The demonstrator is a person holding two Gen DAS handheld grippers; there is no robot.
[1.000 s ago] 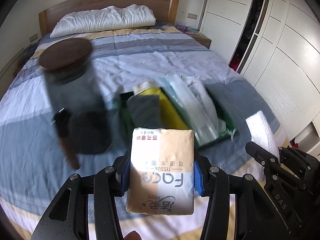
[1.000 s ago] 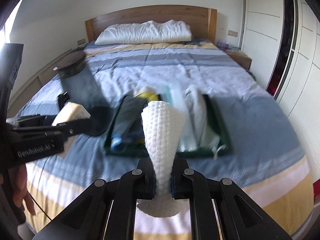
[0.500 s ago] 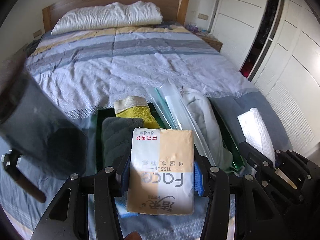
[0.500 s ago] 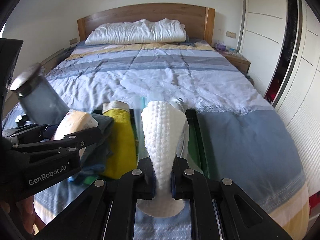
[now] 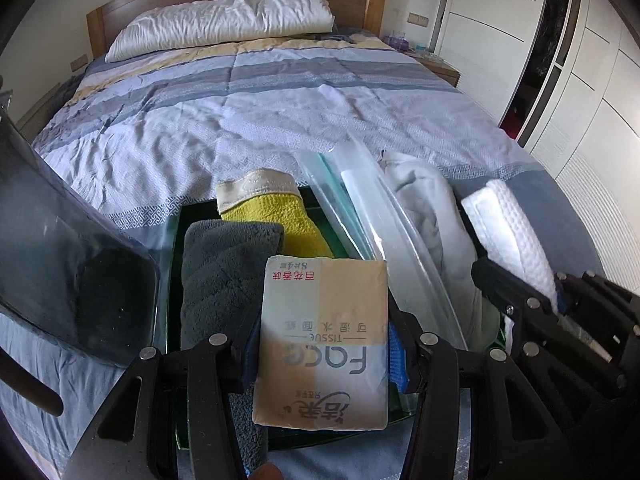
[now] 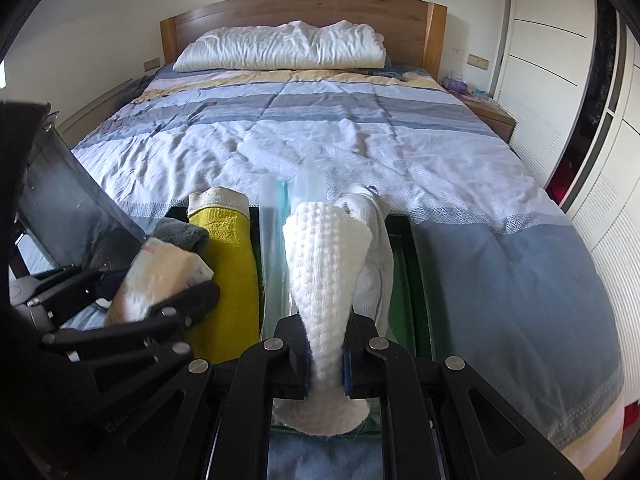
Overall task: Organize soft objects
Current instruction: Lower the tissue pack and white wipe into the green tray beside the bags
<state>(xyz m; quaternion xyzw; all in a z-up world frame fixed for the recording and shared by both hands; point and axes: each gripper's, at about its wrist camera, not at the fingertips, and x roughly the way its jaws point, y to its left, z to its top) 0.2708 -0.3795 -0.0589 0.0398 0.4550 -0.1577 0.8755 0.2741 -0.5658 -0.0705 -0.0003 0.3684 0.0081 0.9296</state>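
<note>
My left gripper (image 5: 324,356) is shut on a beige and white tissue pack (image 5: 324,340), held over the near end of a dark green tray (image 5: 176,248) on the bed. The tray holds a grey towel (image 5: 224,264), a yellow cloth (image 5: 276,220), clear plastic packs (image 5: 360,200) and a white garment (image 5: 428,208). My right gripper (image 6: 326,364) is shut on a white waffle-textured cloth (image 6: 324,264), held above the tray's right part (image 6: 416,280). The left gripper and tissue pack (image 6: 160,276) show at the left of the right wrist view.
A dark translucent jar (image 5: 60,264) lies tilted just left of the tray. The striped bed cover (image 5: 280,112) stretches back to a white pillow (image 5: 224,20) and a wooden headboard (image 6: 304,12). White wardrobe doors (image 5: 580,80) stand on the right.
Both grippers have moved forward and down over the tray with their loads. The tray contents now fill the near view and the jar has slid to the left edge.
</note>
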